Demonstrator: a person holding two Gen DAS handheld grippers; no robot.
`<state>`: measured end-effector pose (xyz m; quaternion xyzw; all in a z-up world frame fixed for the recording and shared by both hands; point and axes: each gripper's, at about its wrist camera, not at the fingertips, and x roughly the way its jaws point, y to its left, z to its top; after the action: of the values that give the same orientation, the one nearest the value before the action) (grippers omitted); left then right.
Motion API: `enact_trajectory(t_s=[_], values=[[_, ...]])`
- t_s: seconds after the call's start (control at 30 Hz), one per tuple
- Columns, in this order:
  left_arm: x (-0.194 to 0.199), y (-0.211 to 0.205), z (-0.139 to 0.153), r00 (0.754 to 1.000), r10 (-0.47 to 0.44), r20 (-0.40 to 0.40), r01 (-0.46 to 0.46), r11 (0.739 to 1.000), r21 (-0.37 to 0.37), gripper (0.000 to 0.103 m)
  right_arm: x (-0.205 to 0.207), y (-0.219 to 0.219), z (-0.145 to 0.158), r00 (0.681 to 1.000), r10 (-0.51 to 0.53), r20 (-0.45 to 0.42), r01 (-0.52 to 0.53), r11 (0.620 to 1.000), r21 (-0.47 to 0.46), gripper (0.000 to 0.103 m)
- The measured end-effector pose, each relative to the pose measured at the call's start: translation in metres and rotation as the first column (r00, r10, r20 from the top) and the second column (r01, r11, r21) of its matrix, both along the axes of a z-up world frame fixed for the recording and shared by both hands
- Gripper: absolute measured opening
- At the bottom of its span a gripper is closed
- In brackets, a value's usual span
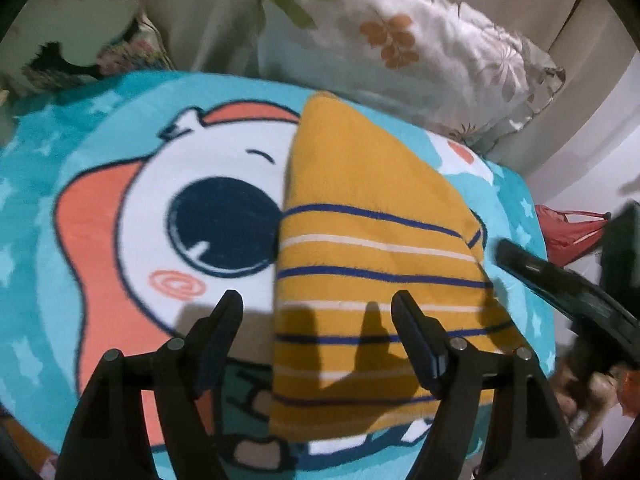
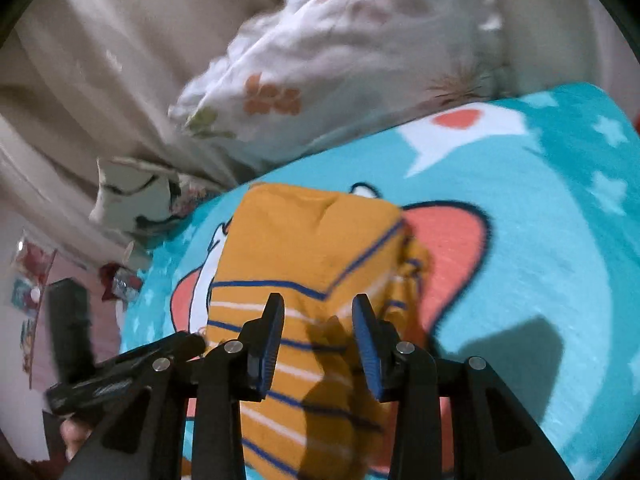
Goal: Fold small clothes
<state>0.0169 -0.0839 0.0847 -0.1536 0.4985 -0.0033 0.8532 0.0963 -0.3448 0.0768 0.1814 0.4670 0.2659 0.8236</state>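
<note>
A mustard-yellow small garment (image 1: 372, 248) with blue and white stripes lies folded on a teal cartoon blanket (image 1: 100, 128). My left gripper (image 1: 318, 306) hovers open over the garment's near left edge, one finger above the blanket, the other above the stripes, nothing between them. In the right wrist view the same garment (image 2: 304, 248) shows a folded-over top and a bunched right edge. My right gripper (image 2: 319, 312) stands open just above its striped part, the pads apart from the cloth. The other gripper's body appears at the right (image 1: 560, 284) and at the left (image 2: 120, 376).
A white floral pillow (image 1: 400, 48) lies behind the blanket, and a cream pillow with a black pattern (image 1: 80, 32) sits at the back left. Beige cloth (image 2: 100, 60) hangs behind. Red items (image 1: 568, 228) lie beyond the blanket's right edge.
</note>
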Motion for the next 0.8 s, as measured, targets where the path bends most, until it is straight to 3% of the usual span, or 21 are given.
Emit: enact_trajectory(t_s=[0.17,0.27,0.33,0.47,0.53,0.6,0.67,0.8], values=[[-0.025,0.013,0.026,0.996,0.062,0.067,-0.066,0.996,0.061,0.079,0.034,0.03,-0.042,0.999,0.003,-0.049,-0.009,0.994,-0.111,0.041],[-0.04,0.022,0.032,0.99,0.097,0.099,-0.106,0.99,0.093,0.085,0.034,0.03,-0.04,1.0,-0.004,-0.013,0.002,0.992,-0.126,0.042],[-0.043,0.03,0.027,0.991,0.113,0.078,-0.12,0.989,0.091,0.086,0.031,0.029,-0.041,1.0,0.006,0.001,-0.006,0.991,-0.131,0.043],[-0.036,0.045,0.002,0.994,0.102,0.029,-0.102,0.995,-0.012,0.086,0.019,0.018,-0.032,1.0,-0.018,0.015,0.019,0.992,-0.122,0.054],[-0.025,0.048,-0.011,0.997,0.078,0.02,-0.077,0.995,-0.066,0.086,0.009,0.013,-0.024,0.997,-0.056,0.044,0.063,0.985,-0.158,0.079],[-0.007,0.047,-0.024,0.999,0.03,0.024,-0.028,0.996,-0.088,0.086,0.002,0.01,-0.02,0.995,-0.072,0.064,0.083,0.976,-0.199,0.082],[0.015,0.043,-0.039,0.999,-0.041,0.022,0.043,0.992,-0.116,0.086,0.002,0.007,-0.025,0.996,-0.082,0.029,0.086,0.973,-0.216,0.082],[0.052,0.032,-0.068,0.991,-0.134,-0.012,0.126,0.958,-0.256,0.088,0.012,0.013,-0.043,0.997,-0.044,-0.059,0.035,0.987,-0.154,0.082]])
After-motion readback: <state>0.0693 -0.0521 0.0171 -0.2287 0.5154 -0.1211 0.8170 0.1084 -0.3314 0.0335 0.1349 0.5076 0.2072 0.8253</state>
